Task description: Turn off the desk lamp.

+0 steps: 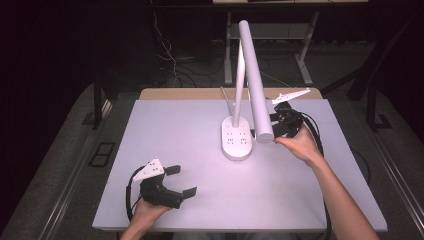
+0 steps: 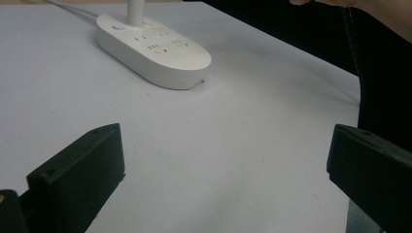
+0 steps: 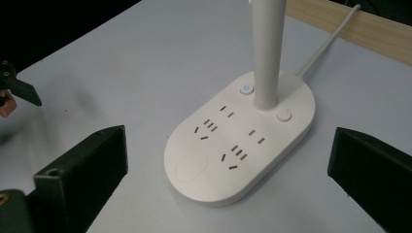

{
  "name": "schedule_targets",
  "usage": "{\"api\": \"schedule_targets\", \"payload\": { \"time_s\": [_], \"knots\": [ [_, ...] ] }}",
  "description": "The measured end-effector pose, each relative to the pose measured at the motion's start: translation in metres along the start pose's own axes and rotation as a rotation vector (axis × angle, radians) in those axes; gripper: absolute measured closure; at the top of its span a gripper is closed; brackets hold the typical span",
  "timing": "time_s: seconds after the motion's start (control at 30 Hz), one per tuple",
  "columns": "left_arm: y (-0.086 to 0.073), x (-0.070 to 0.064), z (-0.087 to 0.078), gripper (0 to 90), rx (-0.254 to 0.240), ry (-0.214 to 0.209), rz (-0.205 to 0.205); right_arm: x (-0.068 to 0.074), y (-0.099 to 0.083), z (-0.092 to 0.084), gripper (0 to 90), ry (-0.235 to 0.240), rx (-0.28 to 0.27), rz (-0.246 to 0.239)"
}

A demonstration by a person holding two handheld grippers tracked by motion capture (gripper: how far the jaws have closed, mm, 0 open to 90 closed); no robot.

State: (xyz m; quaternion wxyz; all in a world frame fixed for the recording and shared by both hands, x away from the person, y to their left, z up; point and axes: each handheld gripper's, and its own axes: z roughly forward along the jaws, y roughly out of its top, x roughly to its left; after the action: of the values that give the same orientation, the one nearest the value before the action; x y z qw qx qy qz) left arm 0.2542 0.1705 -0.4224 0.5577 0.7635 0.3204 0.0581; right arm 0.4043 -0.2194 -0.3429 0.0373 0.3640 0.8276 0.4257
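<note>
2 spread fingers (image 3: 80,170) flank, probably untouched, lamp base (image 3: 238,145).

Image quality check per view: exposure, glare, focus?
High view: table evenly bright with a bluish cast, surrounding room nearly black; lamp head reads near-white with little surface detail. Left gripper view: jaws soft, lamp base pale with little contrast. Right gripper view: the base's sockets and buttons are sharp, near jaws blurred.
</note>
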Motion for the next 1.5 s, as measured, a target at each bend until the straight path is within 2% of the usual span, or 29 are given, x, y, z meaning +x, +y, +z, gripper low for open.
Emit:
{"api": "schedule_targets", "payload": {
  "time_s": [0.2, 0.27, 0.33, 0.4, 0.43, 0.47, 0.83, 1.0, 1.17, 1.23, 1.3, 1.5],
  "knots": [
    [0.000, -0.001, 0.000, 0.0, -0.001, -0.003, 0.001, -0.011, 0.008, 0.010, 0.9, -0.013, 0.003, 0.012],
    [0.000, -0.001, 0.000, 0.0, -0.002, -0.002, 0.001, -0.014, 0.011, 0.013, 5.8, -0.023, 0.016, 0.017],
    [0.000, -0.001, 0.000, 0.0, -0.001, -0.002, 0.001, -0.016, 0.013, 0.016, 6.6, -0.042, 0.014, 0.021],
    [0.000, -0.001, -0.001, 0.0, -0.002, -0.001, 0.001, -0.018, 0.014, 0.019, 17.3, -0.051, 0.007, 0.015],
    [0.000, -0.001, -0.001, 0.0, -0.002, -0.001, 0.001, -0.019, 0.014, 0.020, 17.5, -0.059, 0.000, 0.016],
    [0.000, -0.001, -0.001, 0.0, -0.003, -0.002, 0.000, -0.022, 0.014, 0.024, 23.5, -0.062, -0.003, 0.025],
    [0.000, -0.001, -0.001, 0.0, -0.004, -0.004, 0.004, -0.043, 0.010, 0.044, 41.7, -0.057, 0.006, 0.071],
    [0.000, -0.001, -0.001, 0.0, -0.005, -0.002, 0.002, -0.048, 0.010, 0.051, 50.1, -0.053, 0.003, 0.088],
    [0.000, -0.002, 0.000, 0.0, -0.001, -0.007, 0.005, -0.053, 0.010, 0.059, 63.6, -0.032, 0.005, 0.093],
    [0.000, -0.002, 0.000, 0.0, -0.001, -0.007, 0.005, -0.056, 0.010, 0.061, 69.9, -0.028, -0.003, 0.106],
    [0.000, -0.001, -0.001, 0.0, -0.003, -0.007, 0.003, -0.059, 0.008, 0.064, 76.4, -0.003, -0.009, 0.124],
    [0.001, -0.001, -0.002, 0.0, -0.007, -0.006, 0.001, -0.062, 0.006, 0.072, 87.9, -0.010, -0.017, 0.146]
  ]
}}
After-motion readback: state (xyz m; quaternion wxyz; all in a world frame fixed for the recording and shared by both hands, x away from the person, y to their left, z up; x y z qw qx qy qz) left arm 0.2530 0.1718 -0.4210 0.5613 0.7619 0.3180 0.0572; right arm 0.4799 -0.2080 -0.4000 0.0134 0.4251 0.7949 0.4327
